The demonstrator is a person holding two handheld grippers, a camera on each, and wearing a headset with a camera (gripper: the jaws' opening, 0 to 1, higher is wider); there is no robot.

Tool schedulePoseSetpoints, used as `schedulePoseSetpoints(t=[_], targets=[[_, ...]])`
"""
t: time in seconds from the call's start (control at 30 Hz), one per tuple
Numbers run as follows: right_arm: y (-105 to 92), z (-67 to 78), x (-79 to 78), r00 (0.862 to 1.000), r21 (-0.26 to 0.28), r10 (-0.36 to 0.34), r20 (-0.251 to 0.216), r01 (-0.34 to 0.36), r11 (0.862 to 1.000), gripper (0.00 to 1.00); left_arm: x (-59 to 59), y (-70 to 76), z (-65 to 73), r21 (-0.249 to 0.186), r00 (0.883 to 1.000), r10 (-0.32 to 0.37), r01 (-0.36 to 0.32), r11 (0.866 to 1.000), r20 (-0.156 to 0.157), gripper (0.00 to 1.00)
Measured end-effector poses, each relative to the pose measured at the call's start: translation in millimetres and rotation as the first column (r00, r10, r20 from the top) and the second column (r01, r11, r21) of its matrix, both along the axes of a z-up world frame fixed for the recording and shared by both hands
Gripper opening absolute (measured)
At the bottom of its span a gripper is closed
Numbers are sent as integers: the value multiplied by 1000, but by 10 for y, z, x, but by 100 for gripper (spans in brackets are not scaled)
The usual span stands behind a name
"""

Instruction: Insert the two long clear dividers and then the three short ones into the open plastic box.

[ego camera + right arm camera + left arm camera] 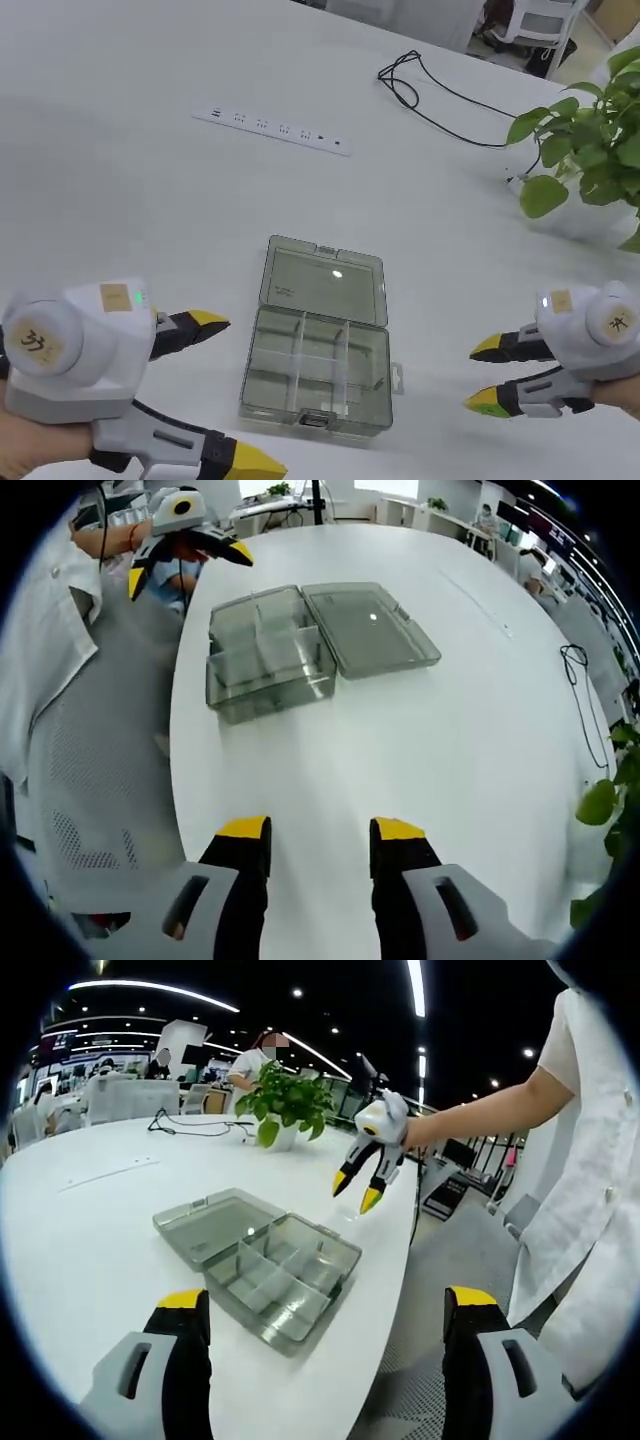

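Observation:
The clear grey plastic box (318, 375) lies open near the table's front edge, its lid (325, 282) flat behind it. Clear dividers (318, 355) stand inside and split it into several compartments. The same box appears in the left gripper view (283, 1276) and the right gripper view (268, 652). My left gripper (235, 392) is open to the box's left, nothing between its yellow-tipped jaws. My right gripper (484, 375) is open to the box's right, also holding nothing. Each gripper sees the other across the box: the right gripper (356, 1190), the left gripper (186, 565).
A white power strip (272, 130) lies further back on the white table (120, 200). A black cable (440, 105) runs toward a potted plant (585, 150) at the right edge. A person's white shirt (590, 1190) and mesh chair (90, 780) are at the table's front.

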State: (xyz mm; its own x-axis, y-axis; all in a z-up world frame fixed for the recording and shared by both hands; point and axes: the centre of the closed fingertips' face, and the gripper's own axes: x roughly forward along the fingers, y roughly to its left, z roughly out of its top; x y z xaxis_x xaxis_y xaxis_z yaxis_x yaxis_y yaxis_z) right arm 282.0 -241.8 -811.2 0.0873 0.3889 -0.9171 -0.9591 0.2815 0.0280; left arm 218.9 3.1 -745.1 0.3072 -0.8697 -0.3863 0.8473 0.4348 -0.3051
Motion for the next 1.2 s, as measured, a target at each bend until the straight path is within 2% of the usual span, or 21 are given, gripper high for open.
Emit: schedulePoseSetpoints(t=[0.17,0.27,0.33,0.43,0.63,0.7,0.87,1.0,1.2], targets=[[-237,-137,5,1000,-75,23,-9,-24,997,43,-7,0,4,0,1000,3,-3,1000,-3,99],[-396,-236,-2,998,-139,54,-22,-56,989,43,-4,7,-2,2,1000,5,-5,1000,-5,99],[-444,-281,11,997,-157,67,-24,-70,985,44,-1,10,-4,5,1000,6,-6,1000,-5,99],[-541,-361,33,994,-208,103,-30,-107,972,44,11,11,4,3,1000,11,-10,1000,-6,99],[-628,-482,20,987,-266,153,-52,-161,950,44,25,2,-8,9,1000,6,-6,1000,-10,99],[-636,-475,43,986,-274,160,-46,-166,947,42,28,2,-7,8,1000,5,-5,1000,-11,99],[-629,-471,46,987,-264,152,-43,-158,951,41,36,10,-20,10,1000,2,-2,1000,-15,98],[-659,-465,50,987,-274,152,-44,-159,948,33,39,19,-26,11,1000,0,1,1000,-17,98],[-669,-460,55,989,-280,145,-36,-149,948,33,46,15,-16,11,1000,-4,5,1000,-16,98]])
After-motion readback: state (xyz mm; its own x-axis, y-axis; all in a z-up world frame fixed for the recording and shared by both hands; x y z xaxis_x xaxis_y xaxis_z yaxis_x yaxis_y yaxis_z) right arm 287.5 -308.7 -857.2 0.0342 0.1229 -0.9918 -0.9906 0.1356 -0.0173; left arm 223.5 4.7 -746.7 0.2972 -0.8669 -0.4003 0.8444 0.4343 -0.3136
